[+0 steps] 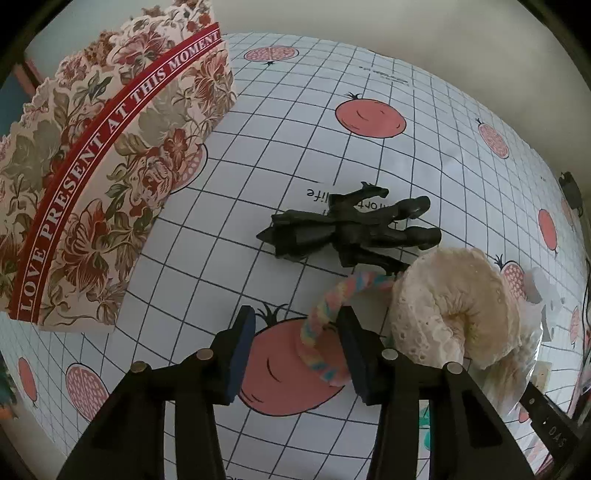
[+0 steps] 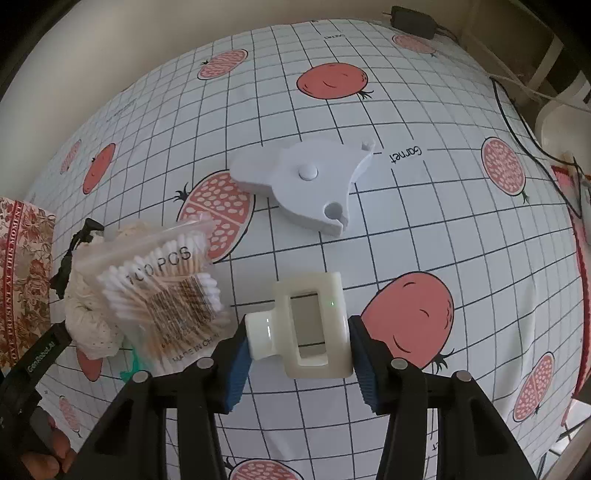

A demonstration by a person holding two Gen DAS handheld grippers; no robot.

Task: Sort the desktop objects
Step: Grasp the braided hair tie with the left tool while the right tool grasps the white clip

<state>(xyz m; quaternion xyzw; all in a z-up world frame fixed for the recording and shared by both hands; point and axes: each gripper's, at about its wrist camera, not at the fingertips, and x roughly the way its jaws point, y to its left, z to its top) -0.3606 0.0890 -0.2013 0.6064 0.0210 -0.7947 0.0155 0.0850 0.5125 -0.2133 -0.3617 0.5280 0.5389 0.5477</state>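
My left gripper is open; a pastel braided loop lies between its fingers, close to the right pad. A cream lace scrunchie sits just right of it, and a black toy figure lies beyond. My right gripper is closed around a cream plastic device with a small screen, both pads touching its sides. A bag of cotton swabs lies to its left, and a white plastic part lies farther ahead.
A floral paper box stands at the left; it also shows at the left edge of the right wrist view. The tablecloth has a grid and fruit print. A black adapter and cables lie at the far right edge.
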